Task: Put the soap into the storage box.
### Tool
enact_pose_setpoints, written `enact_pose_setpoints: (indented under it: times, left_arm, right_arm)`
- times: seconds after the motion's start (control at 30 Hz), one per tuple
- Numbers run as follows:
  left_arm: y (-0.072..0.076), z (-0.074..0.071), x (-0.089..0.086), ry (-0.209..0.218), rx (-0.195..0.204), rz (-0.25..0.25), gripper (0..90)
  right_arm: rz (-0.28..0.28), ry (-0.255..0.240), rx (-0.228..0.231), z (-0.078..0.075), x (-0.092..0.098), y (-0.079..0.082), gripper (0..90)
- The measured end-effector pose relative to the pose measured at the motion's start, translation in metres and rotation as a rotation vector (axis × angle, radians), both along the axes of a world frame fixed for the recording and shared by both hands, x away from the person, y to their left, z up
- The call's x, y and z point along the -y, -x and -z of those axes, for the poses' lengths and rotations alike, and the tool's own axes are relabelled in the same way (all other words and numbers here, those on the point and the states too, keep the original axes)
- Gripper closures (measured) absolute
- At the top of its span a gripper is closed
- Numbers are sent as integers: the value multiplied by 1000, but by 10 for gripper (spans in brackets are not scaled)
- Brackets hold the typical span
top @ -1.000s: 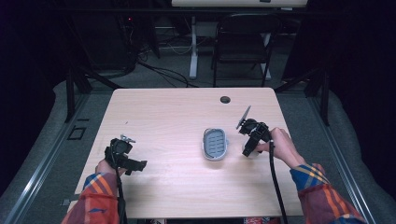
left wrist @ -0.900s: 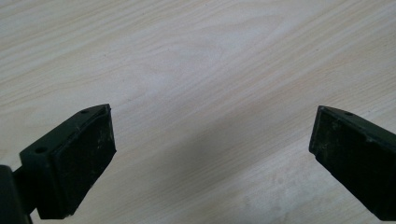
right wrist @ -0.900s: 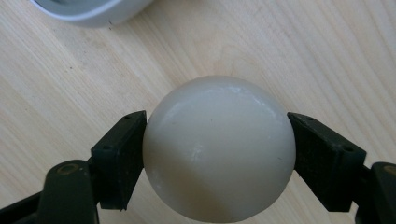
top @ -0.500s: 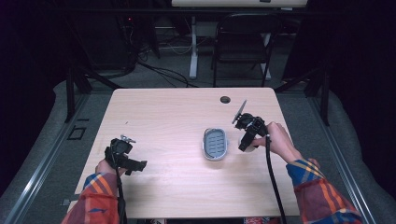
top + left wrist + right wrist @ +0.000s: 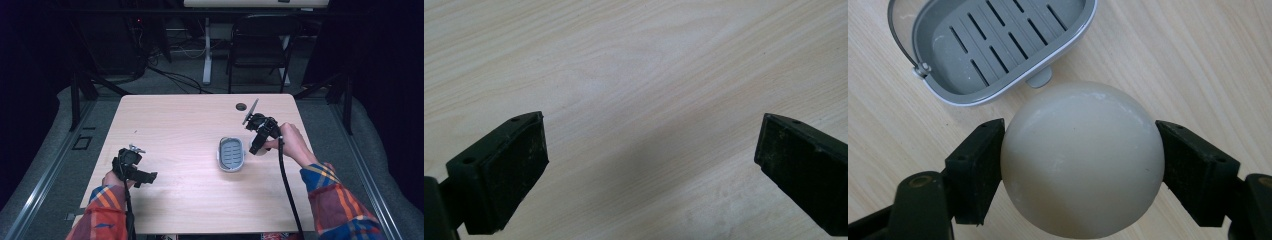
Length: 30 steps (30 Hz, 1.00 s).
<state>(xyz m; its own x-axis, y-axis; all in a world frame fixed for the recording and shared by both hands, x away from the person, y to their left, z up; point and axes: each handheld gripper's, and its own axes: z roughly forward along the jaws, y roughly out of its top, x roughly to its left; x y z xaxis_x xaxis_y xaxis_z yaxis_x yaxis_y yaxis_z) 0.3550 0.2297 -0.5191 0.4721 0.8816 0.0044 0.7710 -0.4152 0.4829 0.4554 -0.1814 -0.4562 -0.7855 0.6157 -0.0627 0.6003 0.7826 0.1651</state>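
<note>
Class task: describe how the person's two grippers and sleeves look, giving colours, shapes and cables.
Both sleeves are plaid in orange-red, blue and yellow: left sleeve, right sleeve. The left gripper and right gripper are black, each trailing a black cable. A grey plate sticks up from the right one. Seen close, the fingers are black blocky pads with small screw holes.

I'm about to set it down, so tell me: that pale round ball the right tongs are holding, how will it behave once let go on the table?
The ball looks smooth and fully round, so it would likely roll on the flat table. The right tongs touch only its curved sides, so it may slip. It looks solid and stiff.
</note>
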Motion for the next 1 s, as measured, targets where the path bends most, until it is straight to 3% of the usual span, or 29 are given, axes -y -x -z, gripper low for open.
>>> enact_pose_setpoints:
  times: [0.13,0.23,0.27,0.73,1.0]
  left_arm:
    - [0,0,0,0,0,0,7]
    - [0,0,0,0,-1,0,7]
    - [0,0,0,0,-1,0,7]
    - [0,0,0,0,-1,0,7]
    - [0,0,0,1,-1,1,7]
  right_arm:
    - [-10,0,10,-4,-5,-3,227]
    - [-7,-26,14,-5,-9,-4,227]
    - [-13,-10,15,-6,-10,-5,227]
    - [-38,-45,18,0,-33,-10,227]
    - [-68,-36,13,4,-47,-12,227]
